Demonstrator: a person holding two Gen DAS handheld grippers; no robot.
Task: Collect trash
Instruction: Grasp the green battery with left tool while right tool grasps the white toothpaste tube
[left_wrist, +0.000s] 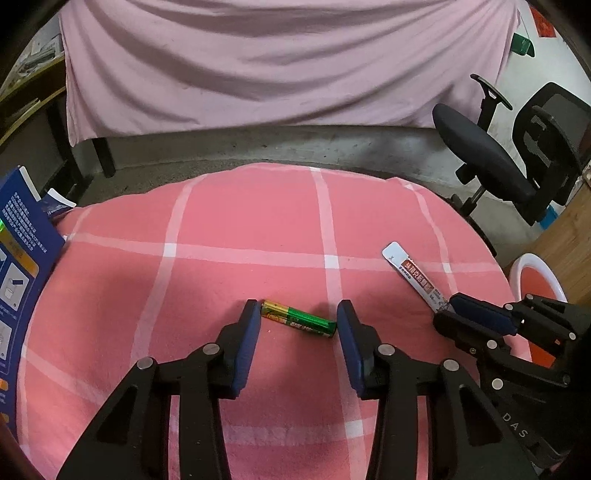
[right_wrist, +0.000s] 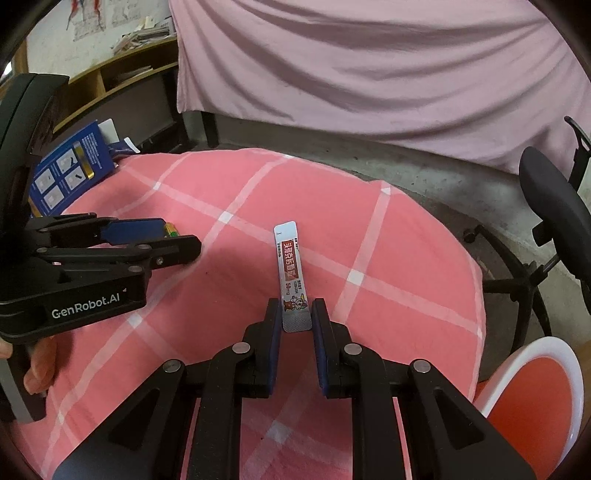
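A green and gold battery (left_wrist: 298, 319) lies on the pink checked cloth (left_wrist: 240, 229), between the open fingers of my left gripper (left_wrist: 298, 317); the pads stand at its two ends and contact is hard to judge. A silver sachet with red print (right_wrist: 291, 275) lies on the cloth. My right gripper (right_wrist: 294, 314) has its pads on either side of the sachet's near end, close to its edges but apart. The sachet also shows in the left wrist view (left_wrist: 415, 275), with the right gripper (left_wrist: 448, 308) over its near end. The left gripper shows in the right wrist view (right_wrist: 181, 240).
A blue printed box (left_wrist: 18, 266) stands at the table's left edge. A white-rimmed orange bin (right_wrist: 532, 402) sits low at the right, beside the table. A black office chair (left_wrist: 517, 155) stands at the back right. Pink fabric (left_wrist: 277, 62) hangs behind the table.
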